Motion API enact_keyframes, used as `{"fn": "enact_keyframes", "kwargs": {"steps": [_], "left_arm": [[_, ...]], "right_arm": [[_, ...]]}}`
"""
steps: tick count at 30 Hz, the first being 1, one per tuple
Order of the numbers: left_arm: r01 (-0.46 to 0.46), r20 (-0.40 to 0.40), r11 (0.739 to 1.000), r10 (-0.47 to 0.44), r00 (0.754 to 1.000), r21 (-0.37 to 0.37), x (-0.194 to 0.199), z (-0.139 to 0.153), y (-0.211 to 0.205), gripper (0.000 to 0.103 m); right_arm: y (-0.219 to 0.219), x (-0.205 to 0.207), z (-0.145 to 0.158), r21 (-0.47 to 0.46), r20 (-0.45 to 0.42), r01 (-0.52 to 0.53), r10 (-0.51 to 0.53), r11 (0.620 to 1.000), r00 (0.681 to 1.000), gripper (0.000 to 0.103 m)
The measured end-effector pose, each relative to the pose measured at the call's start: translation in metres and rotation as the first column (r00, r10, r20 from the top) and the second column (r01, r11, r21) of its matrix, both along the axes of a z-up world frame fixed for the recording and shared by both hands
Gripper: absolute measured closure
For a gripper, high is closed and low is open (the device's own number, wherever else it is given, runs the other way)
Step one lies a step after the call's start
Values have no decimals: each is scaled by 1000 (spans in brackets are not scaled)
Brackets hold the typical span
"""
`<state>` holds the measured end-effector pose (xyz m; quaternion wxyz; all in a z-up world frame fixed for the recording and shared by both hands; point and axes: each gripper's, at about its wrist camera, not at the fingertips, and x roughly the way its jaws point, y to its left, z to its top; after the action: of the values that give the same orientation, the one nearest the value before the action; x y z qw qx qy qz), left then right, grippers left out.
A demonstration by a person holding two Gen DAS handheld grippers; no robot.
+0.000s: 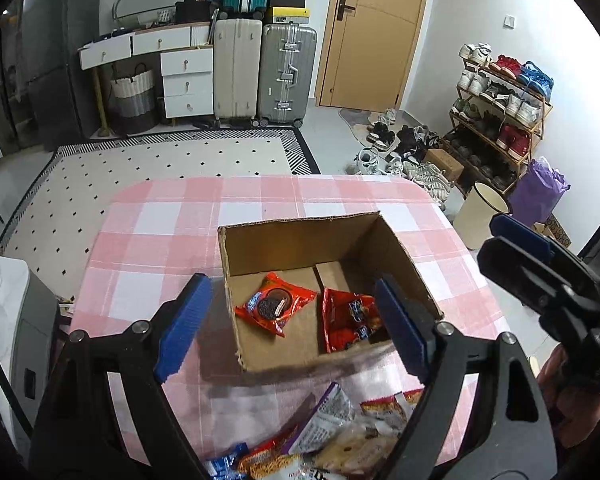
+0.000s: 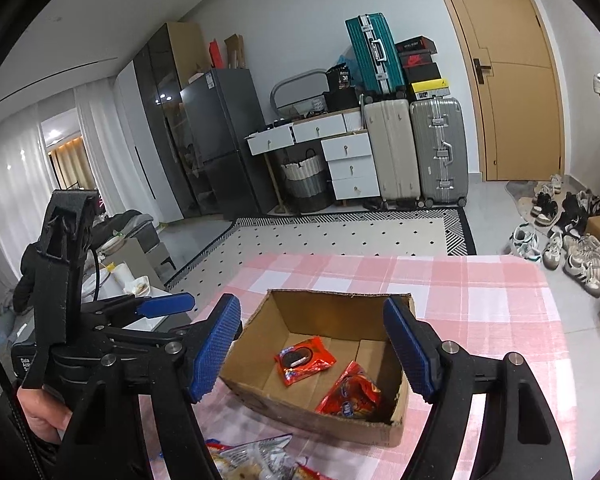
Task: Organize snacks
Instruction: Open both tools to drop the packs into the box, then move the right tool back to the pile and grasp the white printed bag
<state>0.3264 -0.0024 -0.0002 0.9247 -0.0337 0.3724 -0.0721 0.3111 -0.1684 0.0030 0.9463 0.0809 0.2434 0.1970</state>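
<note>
An open cardboard box (image 1: 236,244) (image 2: 308,420) stands on the pink checked table (image 1: 148,240) (image 2: 480,300). Inside lie a red Oreo packet (image 1: 274,308) (image 2: 305,360) and a second red snack packet (image 1: 350,320) (image 2: 352,396). A pile of loose snack packets (image 1: 332,432) (image 2: 256,460) lies on the table in front of the box. My left gripper (image 1: 290,324) is open and empty, held above the box's near side. My right gripper (image 2: 312,350) is open and empty, also above the box. The right gripper shows at the right edge of the left wrist view (image 1: 540,272), and the left gripper at the left of the right wrist view (image 2: 132,320).
Beyond the table is a patterned rug (image 1: 160,168), suitcases (image 1: 260,76), a drawer unit (image 1: 186,80) and a door (image 1: 376,32). A shoe rack (image 1: 500,112), a bin (image 1: 480,216) and loose shoes (image 2: 572,248) lie to the right. A side table with dishes (image 2: 128,280) stands to the left.
</note>
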Motion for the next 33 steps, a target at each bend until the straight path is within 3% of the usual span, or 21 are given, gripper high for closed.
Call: {"fn": "enact_keyframes", "kwargs": {"steps": [8, 13, 16, 21, 33], "left_arm": [[-5, 26, 1000, 4, 1000, 26, -41, 12, -5, 15], [2, 42, 999, -3, 999, 36, -69, 18, -8, 10], [-11, 64, 999, 8, 998, 51, -89, 24, -8, 1], [-19, 106, 999, 14, 994, 44, -124, 29, -3, 1], [-53, 97, 998, 50, 994, 30, -186, 12, 13, 1]], "right_arm": [[2, -51, 12, -11, 52, -5, 6, 1000, 999, 19], [2, -78, 12, -10, 56, 6, -6, 1000, 998, 7], [-1, -93, 11, -5, 58, 17, -17, 1000, 998, 5], [-6, -114, 4, -6, 52, 32, -31, 999, 998, 4], [1, -173, -11, -20, 53, 18, -17, 1000, 998, 1]]}}
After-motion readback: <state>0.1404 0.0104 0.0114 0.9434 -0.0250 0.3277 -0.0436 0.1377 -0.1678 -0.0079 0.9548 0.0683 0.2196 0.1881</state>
